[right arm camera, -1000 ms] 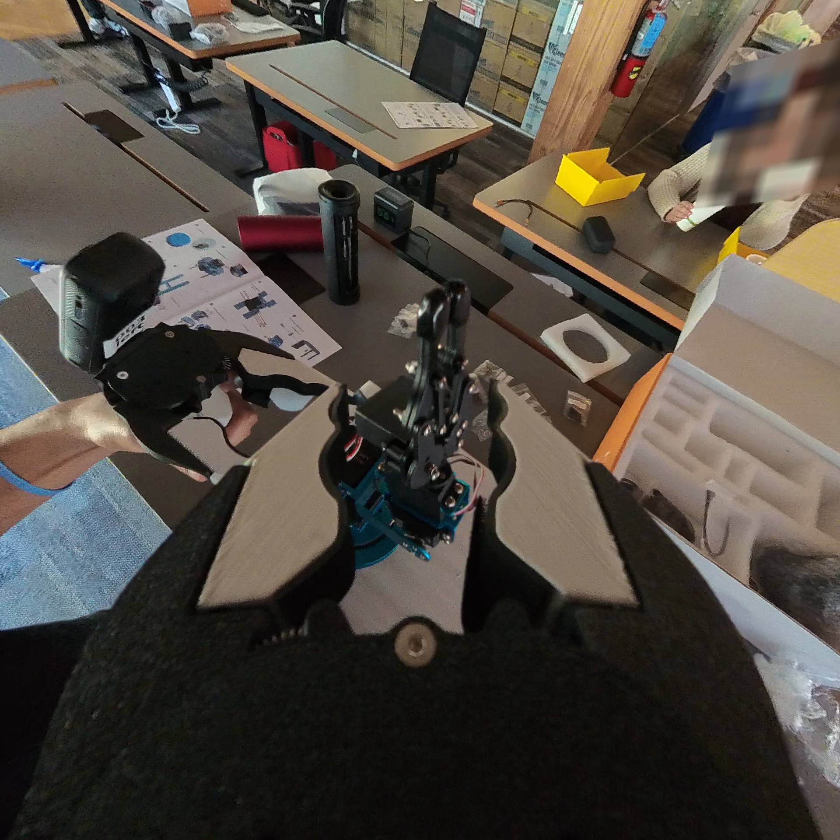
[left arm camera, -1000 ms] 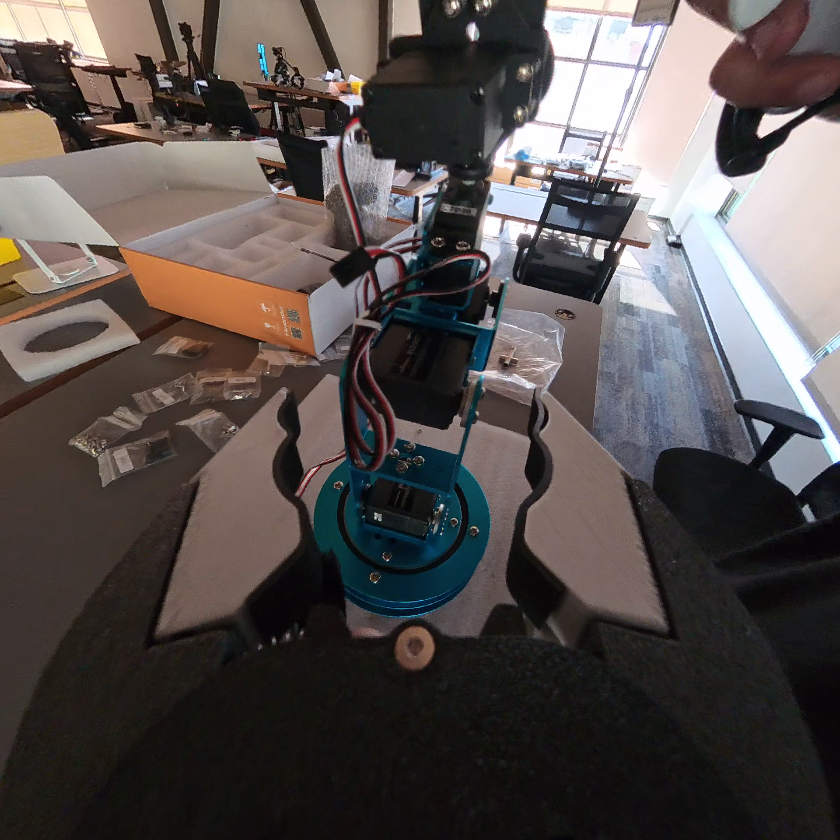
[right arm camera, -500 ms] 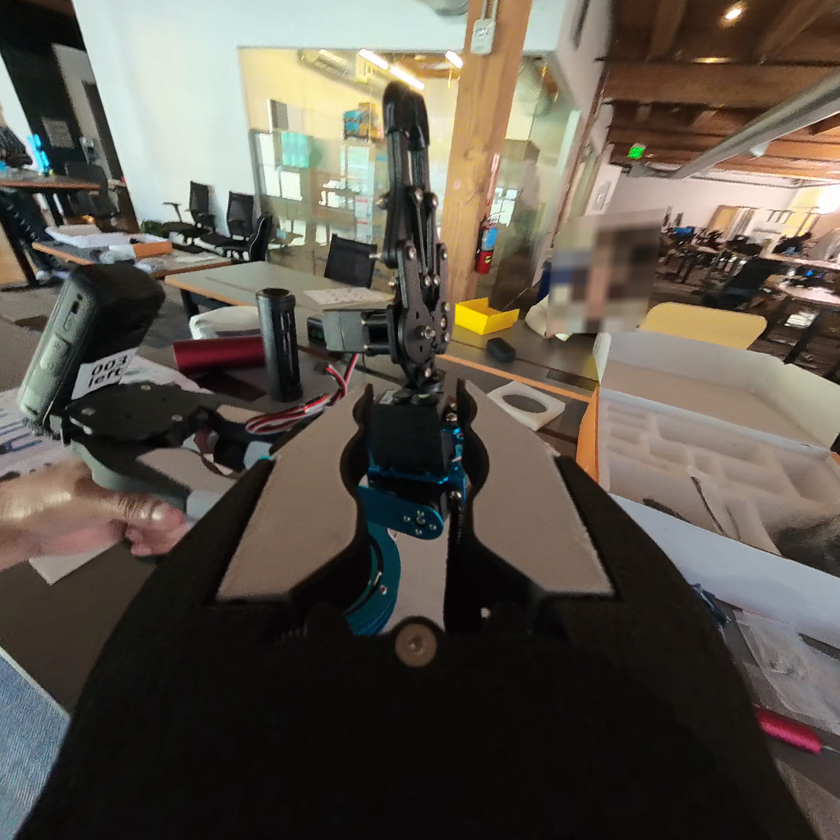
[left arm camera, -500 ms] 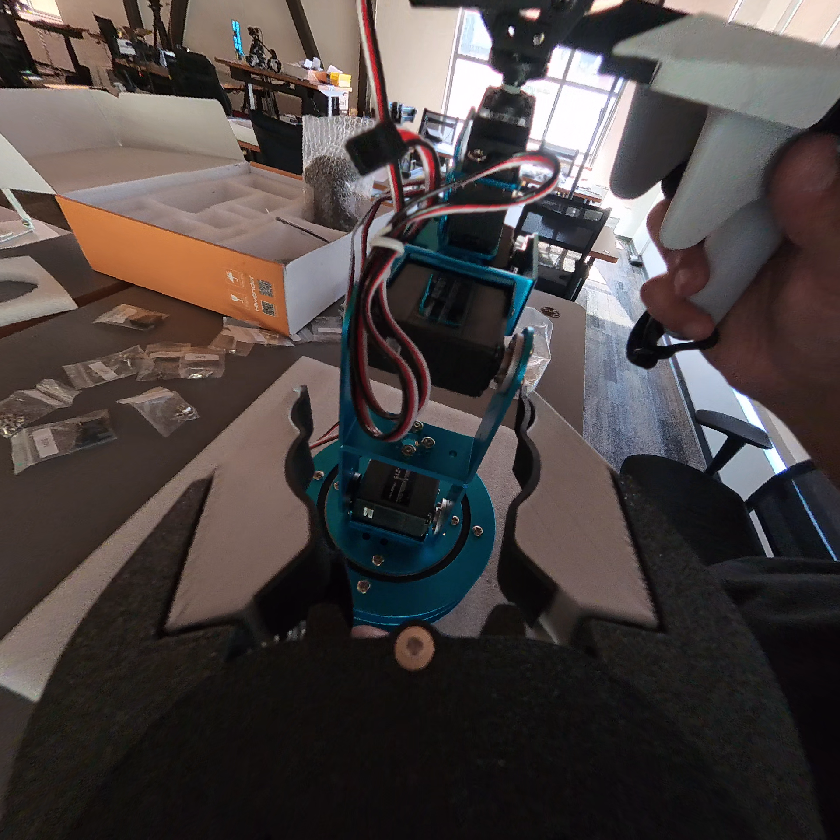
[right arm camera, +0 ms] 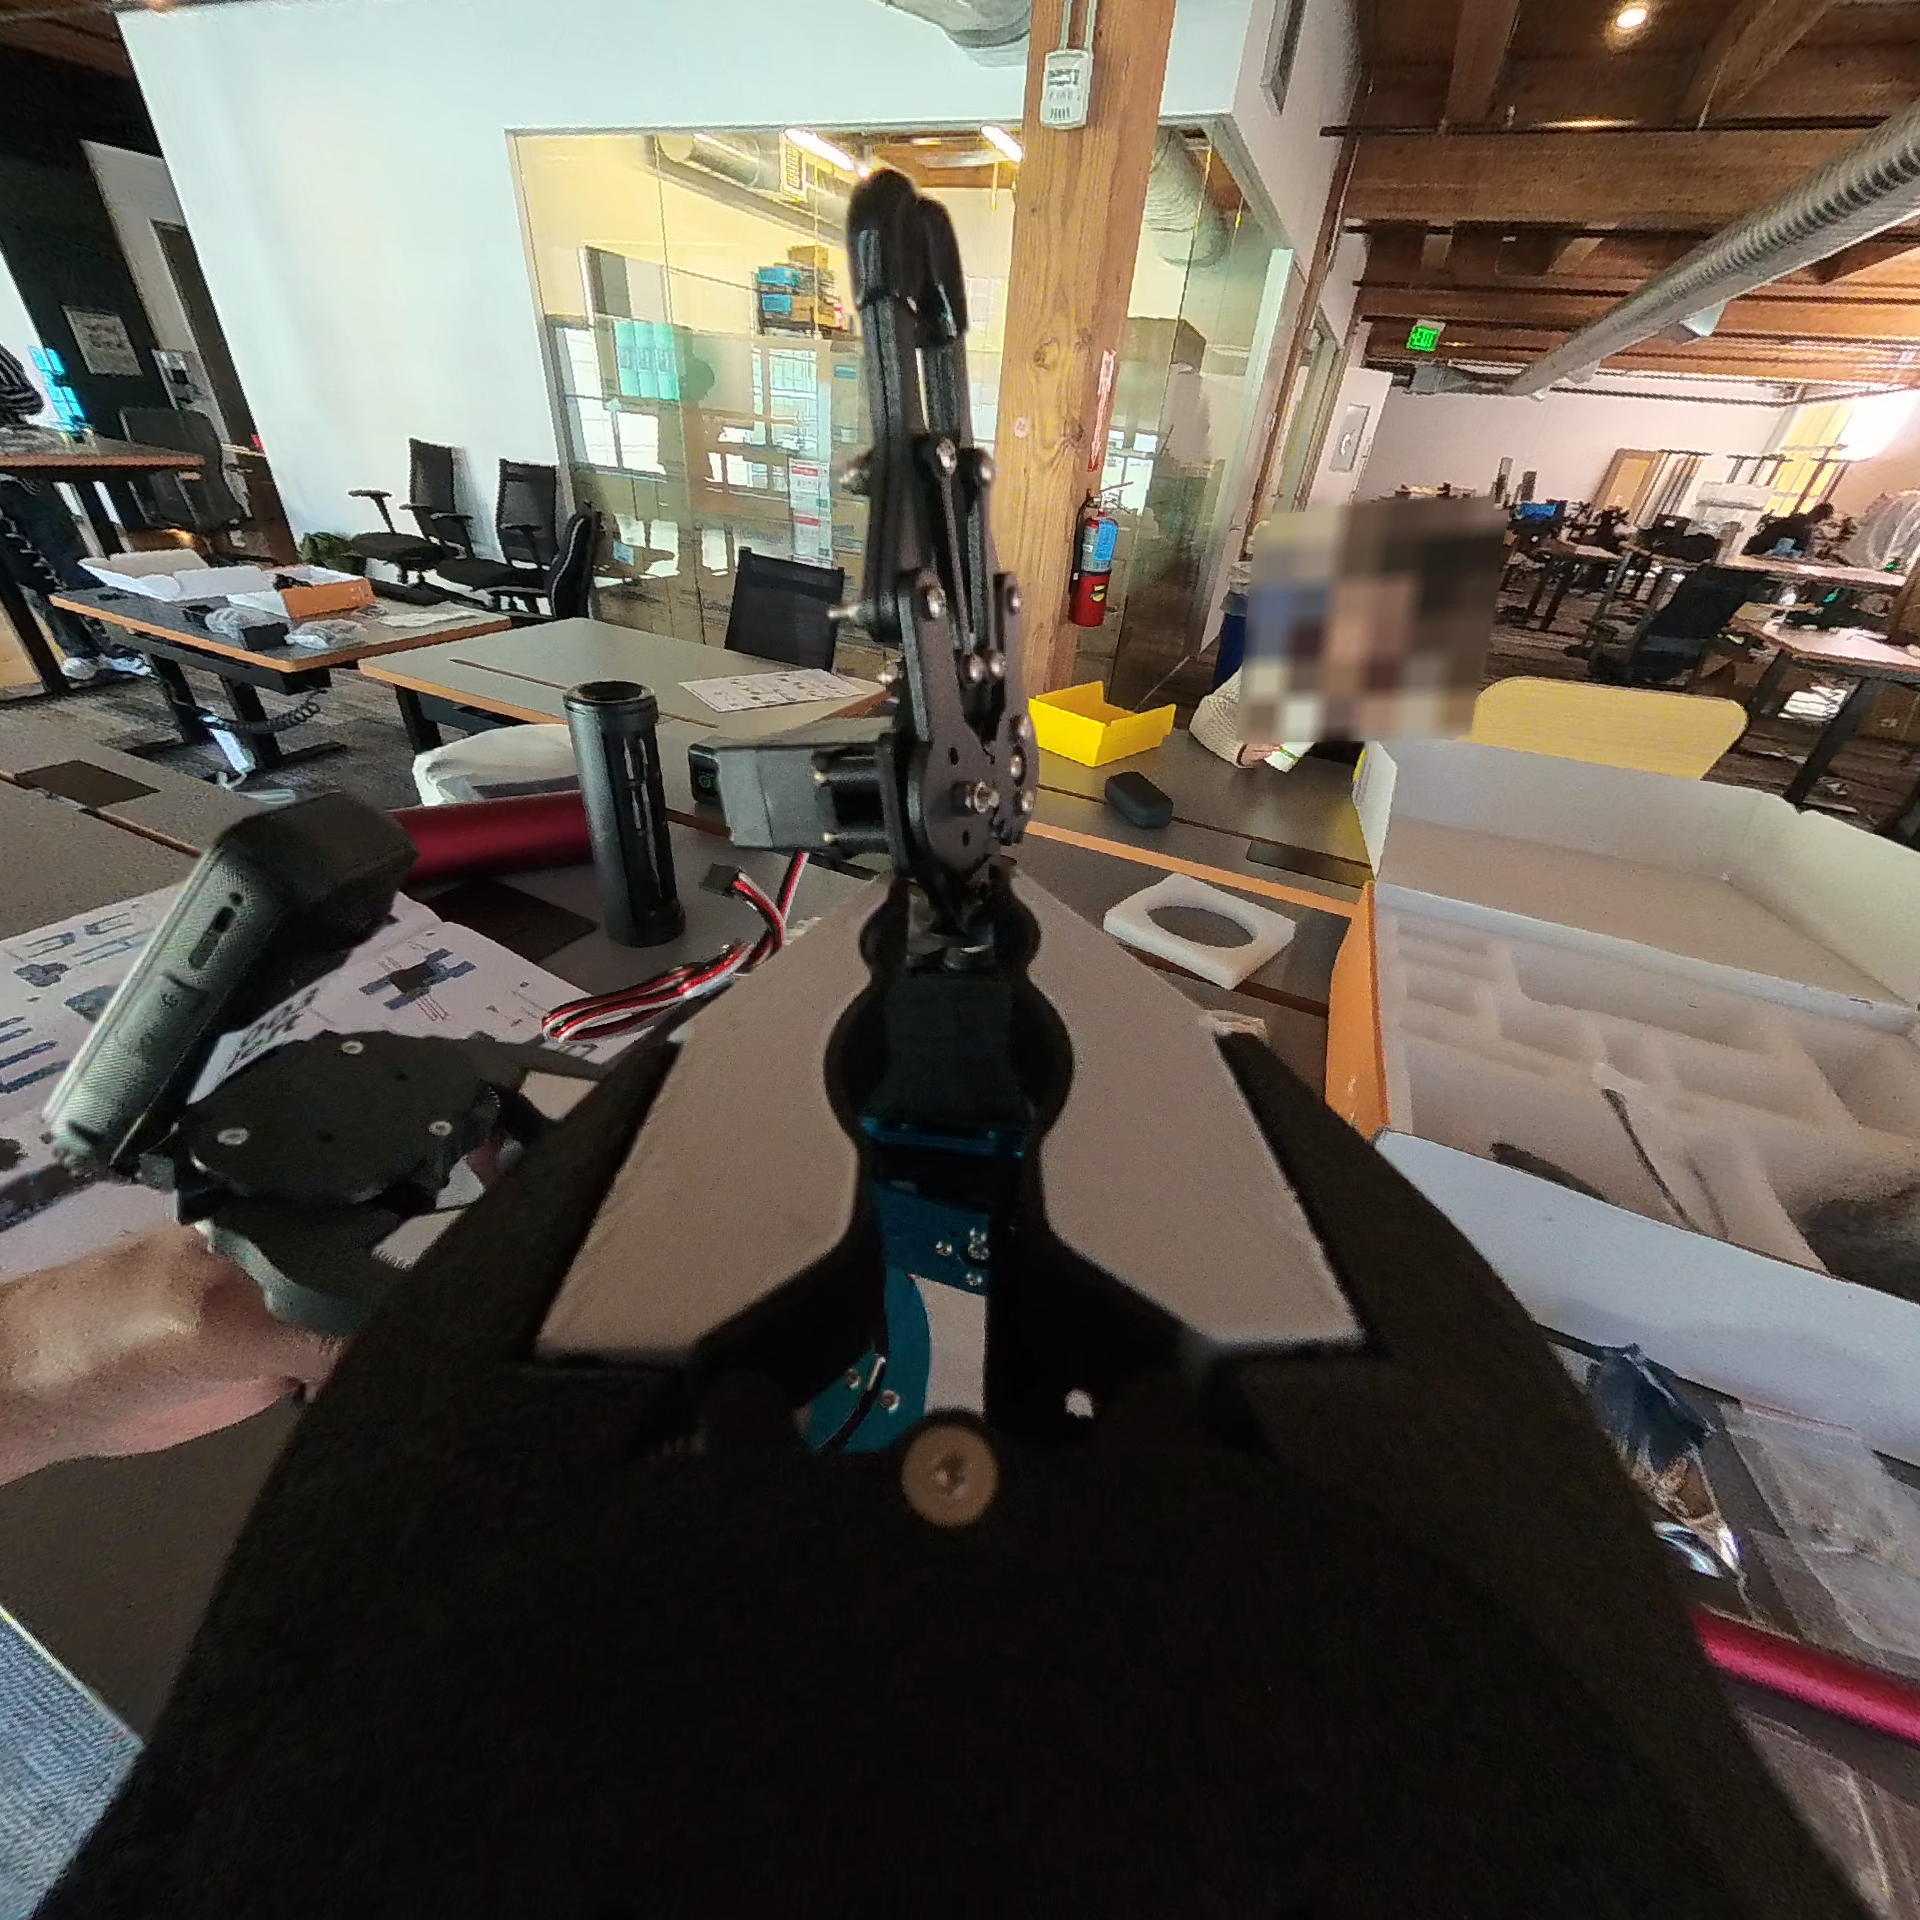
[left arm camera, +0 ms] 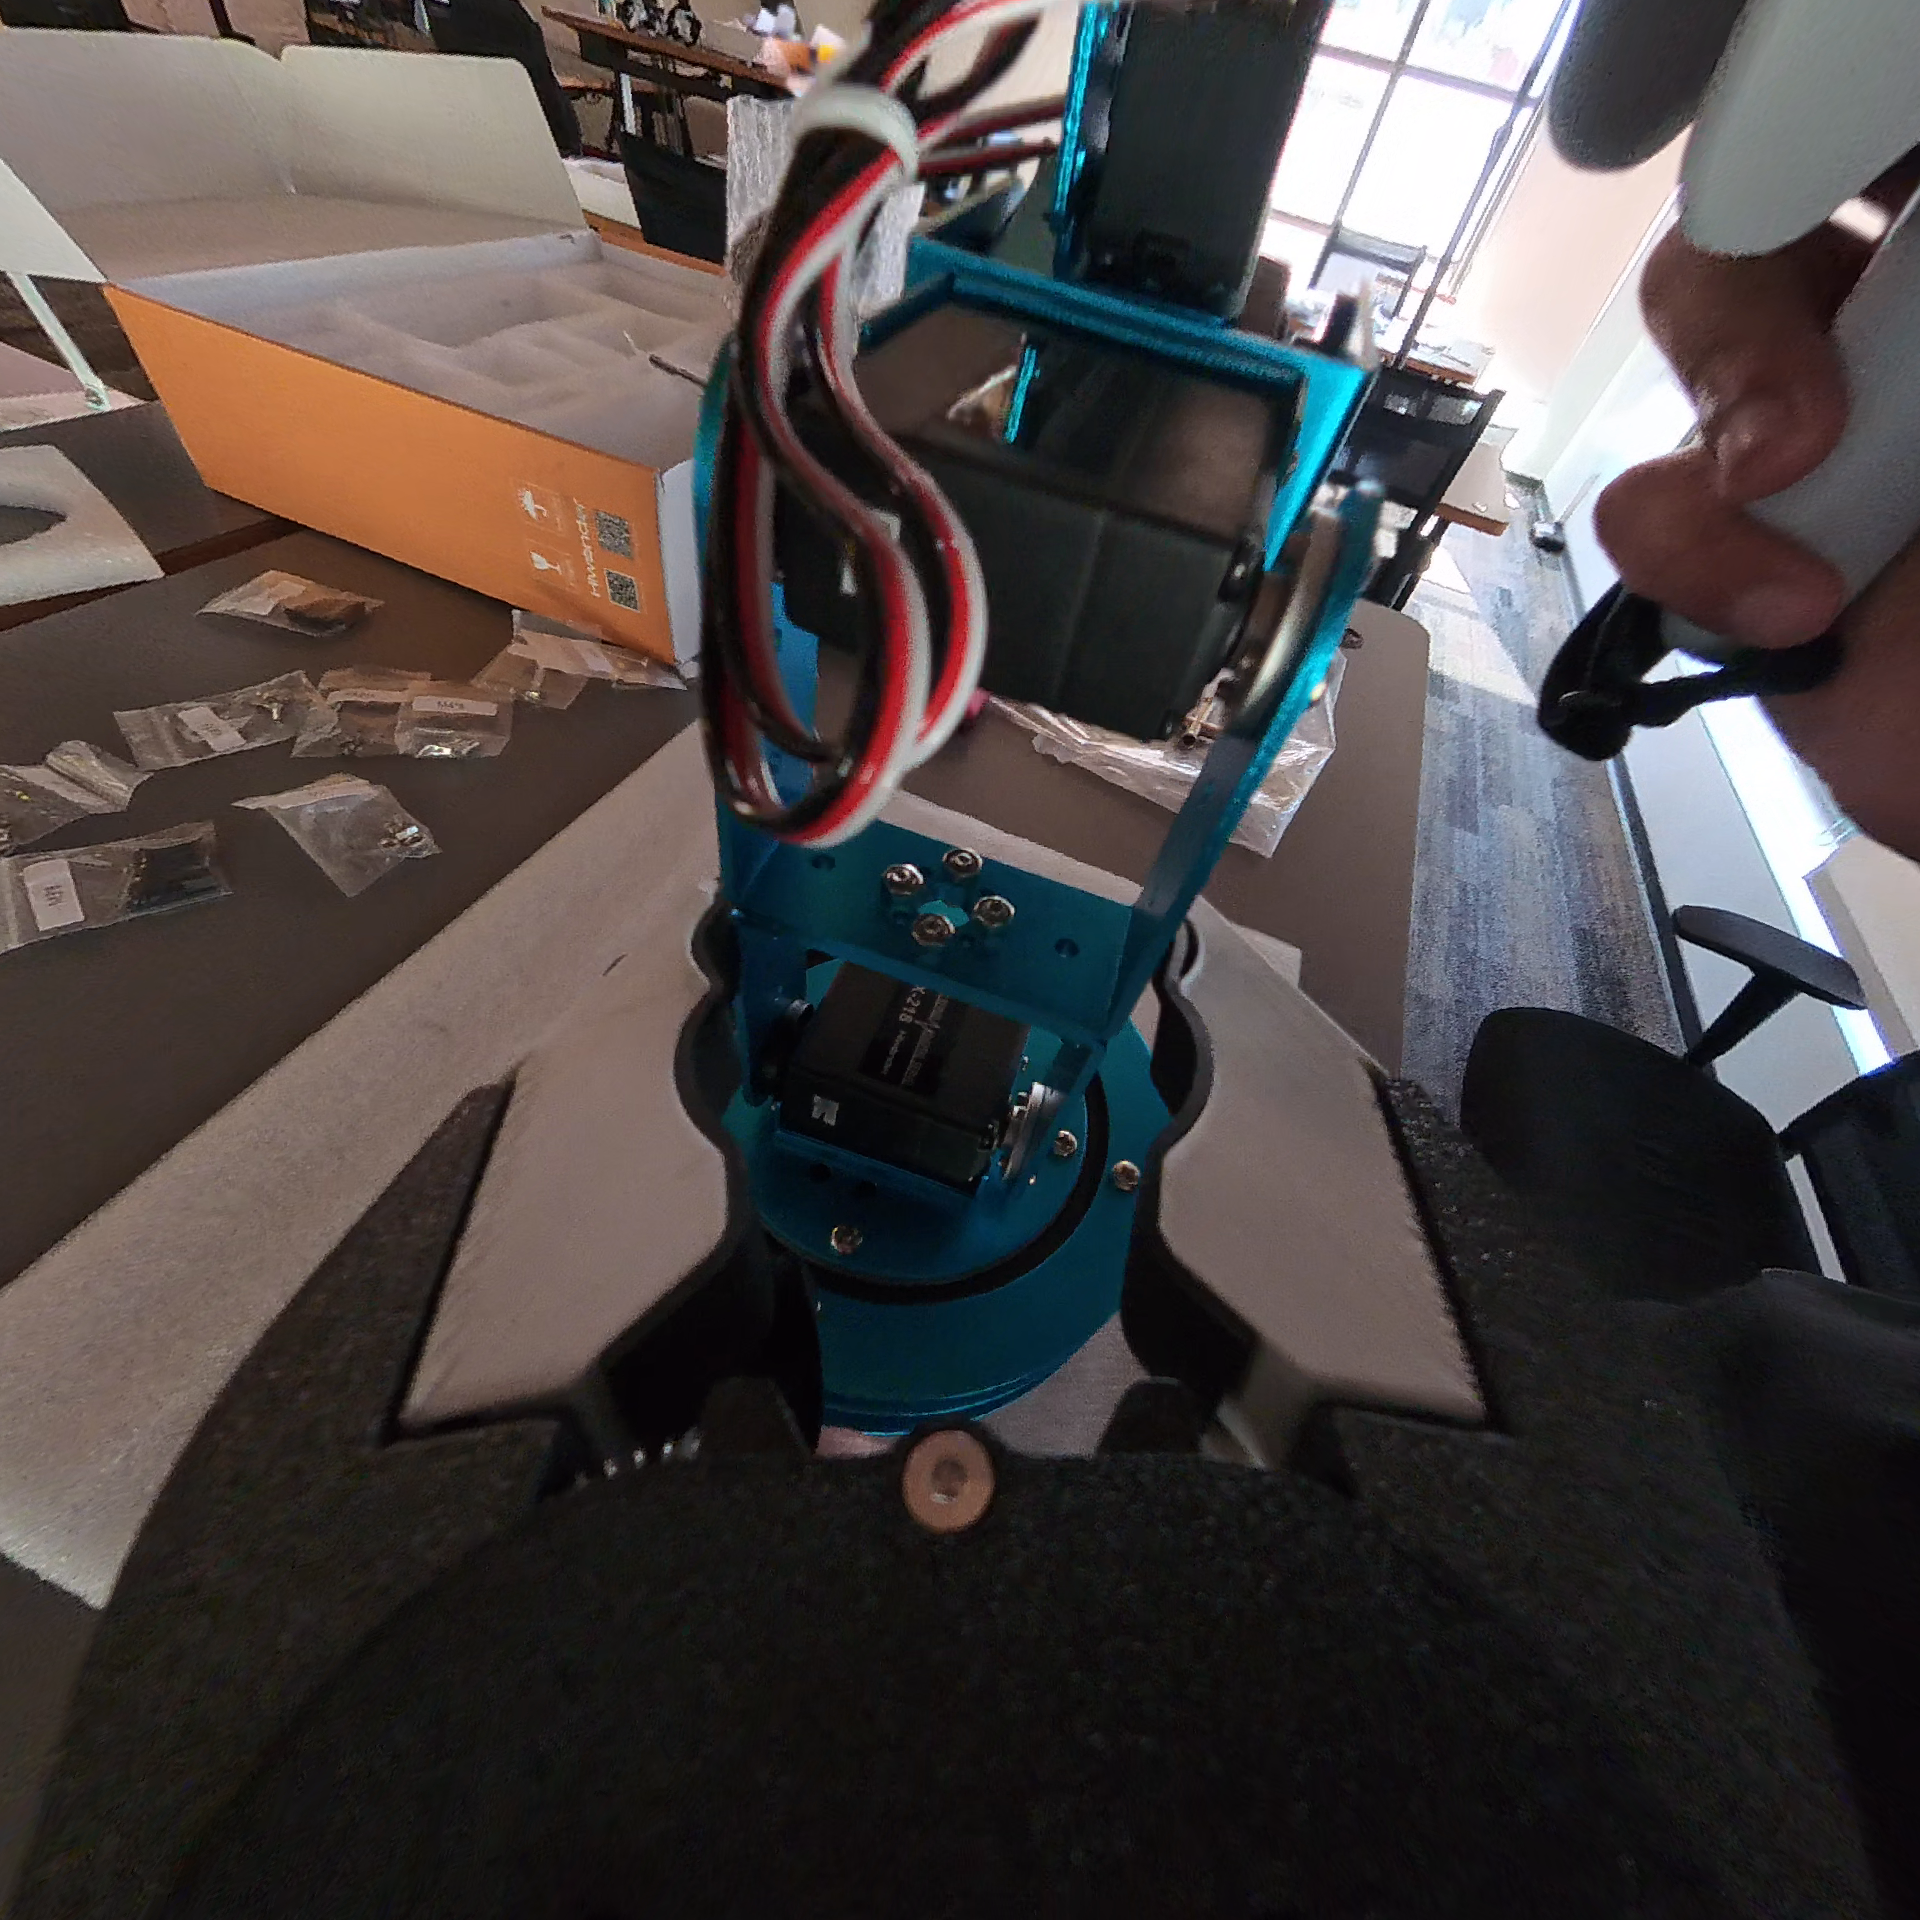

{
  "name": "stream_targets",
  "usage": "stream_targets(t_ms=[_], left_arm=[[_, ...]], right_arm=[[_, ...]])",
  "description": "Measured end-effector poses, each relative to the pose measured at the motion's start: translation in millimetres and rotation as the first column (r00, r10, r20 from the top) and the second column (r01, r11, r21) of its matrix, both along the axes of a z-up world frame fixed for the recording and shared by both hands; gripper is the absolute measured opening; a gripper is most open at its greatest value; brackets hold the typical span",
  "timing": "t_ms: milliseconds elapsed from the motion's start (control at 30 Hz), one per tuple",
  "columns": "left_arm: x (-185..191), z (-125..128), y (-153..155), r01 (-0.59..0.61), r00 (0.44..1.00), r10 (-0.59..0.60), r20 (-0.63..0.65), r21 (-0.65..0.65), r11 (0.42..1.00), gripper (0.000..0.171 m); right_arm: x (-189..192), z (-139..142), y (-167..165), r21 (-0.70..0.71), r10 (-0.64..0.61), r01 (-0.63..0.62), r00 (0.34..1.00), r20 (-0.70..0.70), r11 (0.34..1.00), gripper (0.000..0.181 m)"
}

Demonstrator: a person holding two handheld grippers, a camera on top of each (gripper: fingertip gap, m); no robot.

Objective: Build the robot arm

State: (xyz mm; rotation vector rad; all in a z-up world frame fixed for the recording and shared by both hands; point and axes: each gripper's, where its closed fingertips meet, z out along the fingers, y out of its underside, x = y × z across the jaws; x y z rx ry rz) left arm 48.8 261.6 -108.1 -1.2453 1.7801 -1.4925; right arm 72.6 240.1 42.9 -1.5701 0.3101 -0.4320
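A small robot arm kit stands on the dark table: blue round base point(left arm camera: 935, 1320), blue brackets, black servos point(left arm camera: 1039, 582), red-white-black wires point(left arm camera: 831, 520) and a black claw point(right arm camera: 925, 520) pointing up. My left gripper point(left arm camera: 951, 925) is shut on the lower blue bracket just above the base. My right gripper point(right arm camera: 956, 904) is shut on the black upper servo point(right arm camera: 951, 1049), below the claw. The left gripper and the hand holding it show at the left of the right wrist view point(right arm camera: 312, 1122). The hand on the right gripper shows in the left wrist view point(left arm camera: 1766, 468).
An open orange-and-white box point(left arm camera: 416, 447) with foam compartments lies behind the arm. Several small bags of screws point(left arm camera: 332, 821) lie to the left. A black cylinder point(right arm camera: 623, 810), a red tube point(right arm camera: 488, 831), a printed sheet point(right arm camera: 416, 977) and a foam ring point(right arm camera: 1195, 925) sit nearby. A black chair point(left arm camera: 1621, 1143) stands by the table. About 15 cm separates my left fingertips from my right.
The right gripper swung from looking down on the arm to level and closed on the upper servo. The left gripper moved in closer and closed on the lower bracket.
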Motion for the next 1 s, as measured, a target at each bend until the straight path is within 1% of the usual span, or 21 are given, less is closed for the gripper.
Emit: stream_targets(t_ms=[100,267,433,633,700,767,900,1000], left_arm=[[2,-6,2,-0.022,1.0,0.022,-0.008,0.025,0.999,0.073],[4,-7,2,-0.028,1.0,0.028,0.003,0.038,0.999,0.072],[5,-7,2,-0.028,1.0,0.027,0.012,0.055,0.998,0.071],[7,-8,1,-0.029,0.999,0.027,0.022,0.078,0.997,0.07],[7,-9,1,-0.027,0.999,0.025,0.022,0.084,0.996,0.07],[6,-9,2,-0.026,0.999,0.024,0.023,0.083,0.996,0.07],[5,-10,4,-0.025,0.999,0.023,0.028,0.075,0.997,0.07],[4,-10,4,-0.027,0.999,0.024,0.031,0.074,0.997,0.07]], right_arm=[[2,-1,0,-0.013,-0.016,0.016,1.0,0.011,1.0,0.011],[3,-2,0,-0.017,0.004,-0.005,1.0,-0.019,1.0,0.01],[6,-2,-4,0.053,0.034,-0.028,0.993,-0.115,0.998,0.01],[12,-3,-10,0.178,0.129,-0.083,0.955,-0.269,0.981,0.01],[14,-3,-11,0.231,0.178,-0.104,0.928,-0.327,0.967,0.01],[17,-2,-14,0.304,0.243,-0.124,0.886,-0.396,0.945,0.011],[25,-1,-20,0.381,0.314,-0.135,0.831,-0.459,0.915,0.01],[33,-5,-27,0.477,0.404,-0.136,0.752,-0.521,0.868,0.009]])
